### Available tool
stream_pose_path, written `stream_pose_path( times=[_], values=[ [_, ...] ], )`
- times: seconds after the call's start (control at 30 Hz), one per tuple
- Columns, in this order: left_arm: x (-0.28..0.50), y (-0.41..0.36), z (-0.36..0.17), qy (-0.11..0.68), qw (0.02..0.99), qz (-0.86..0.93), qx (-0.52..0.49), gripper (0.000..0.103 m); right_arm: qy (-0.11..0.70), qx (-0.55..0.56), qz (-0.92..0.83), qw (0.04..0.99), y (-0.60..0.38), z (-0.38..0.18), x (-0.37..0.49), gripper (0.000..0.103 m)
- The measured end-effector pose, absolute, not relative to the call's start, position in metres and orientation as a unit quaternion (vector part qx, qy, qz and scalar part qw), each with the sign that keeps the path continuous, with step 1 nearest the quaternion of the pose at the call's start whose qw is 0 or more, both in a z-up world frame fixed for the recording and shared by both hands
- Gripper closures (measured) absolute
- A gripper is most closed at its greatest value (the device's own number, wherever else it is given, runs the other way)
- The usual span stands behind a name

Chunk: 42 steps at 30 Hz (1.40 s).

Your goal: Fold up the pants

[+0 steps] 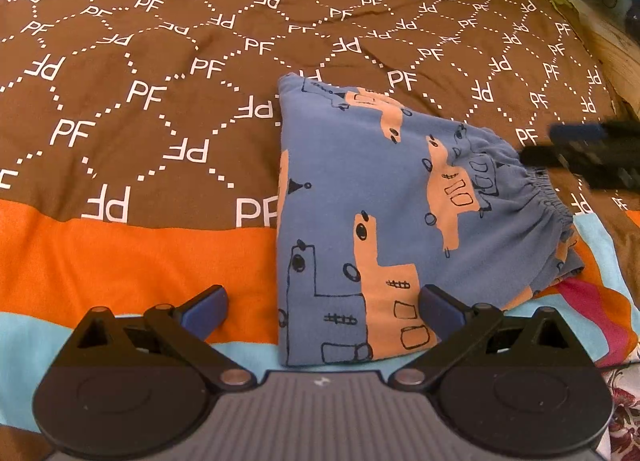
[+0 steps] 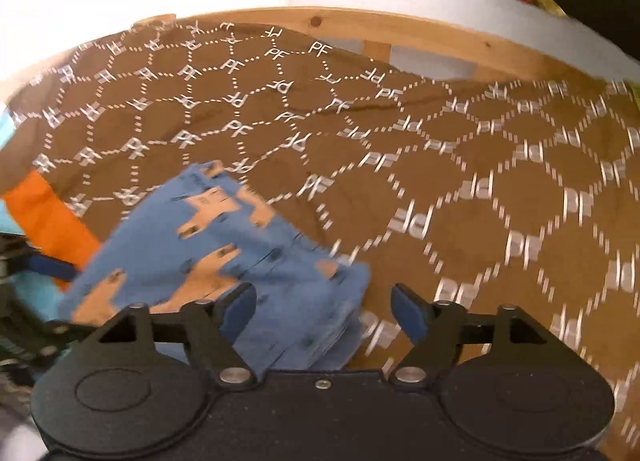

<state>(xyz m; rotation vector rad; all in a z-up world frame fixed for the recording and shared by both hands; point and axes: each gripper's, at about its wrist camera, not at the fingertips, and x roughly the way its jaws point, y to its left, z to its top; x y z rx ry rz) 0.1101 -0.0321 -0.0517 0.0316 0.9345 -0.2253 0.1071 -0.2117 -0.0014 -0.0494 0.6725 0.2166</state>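
Though the pants [image 1: 384, 197] already lie folded into a compact blue packet with tan animal prints, one side looks unfinished: the gathered waistband bunches at the right edge and lower layers poke out beneath it. They rest on the bed, across the brown lettered blanket [image 1: 160, 61] and its orange band [image 1: 120, 257]. Judging by that, the folding is nearly done, with perhaps a tidy-up or a last fold left. The left gripper [image 1: 322, 307] hovers at the packet's near edge, jaws spread wide and grasping nothing. The right gripper [image 2: 324, 311] is likewise released, with only a corner of the cloth below the gap. Its own view is smeared with blur, so the prints and layer edges there are hard to read. A wooden bed frame [image 2: 360, 23] runs behind.
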Motion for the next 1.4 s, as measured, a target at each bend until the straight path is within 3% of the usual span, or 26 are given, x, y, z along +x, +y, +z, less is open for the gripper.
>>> stream_pose_path(
  times=[0.3, 0.6, 0.8, 0.9, 1.03, 1.4],
  values=[
    [0.107, -0.031, -0.05, 0.453, 0.885, -0.109, 0.014, 0.0, 0.362, 0.026, 0.076, 0.929, -0.208, -0.035, 0.057, 0.016],
    [0.113, -0.01, -0.04, 0.457, 0.879, -0.118, -0.065, 0.0, 0.324, 0.109, 0.115, 0.933, -0.237, -0.013, 0.08, 0.004],
    [0.119, 0.006, -0.042, 0.445, 0.881, -0.11, -0.115, 0.0, 0.318, 0.109, 0.122, 0.934, -0.249, -0.018, 0.139, 0.008],
    [0.119, -0.001, -0.045, 0.448, 0.884, -0.106, -0.08, 0.0, 0.34, 0.08, 0.084, 0.933, -0.242, -0.026, 0.161, 0.019],
    [0.115, -0.012, -0.047, 0.449, 0.887, -0.103, -0.032, 0.0, 0.345, 0.026, 0.047, 0.937, -0.231, -0.041, 0.165, 0.021],
    [0.115, 0.003, -0.038, 0.445, 0.877, -0.125, -0.133, 0.0, 0.327, 0.143, 0.085, 0.93, -0.265, -0.025, 0.144, 0.023]
  ],
)
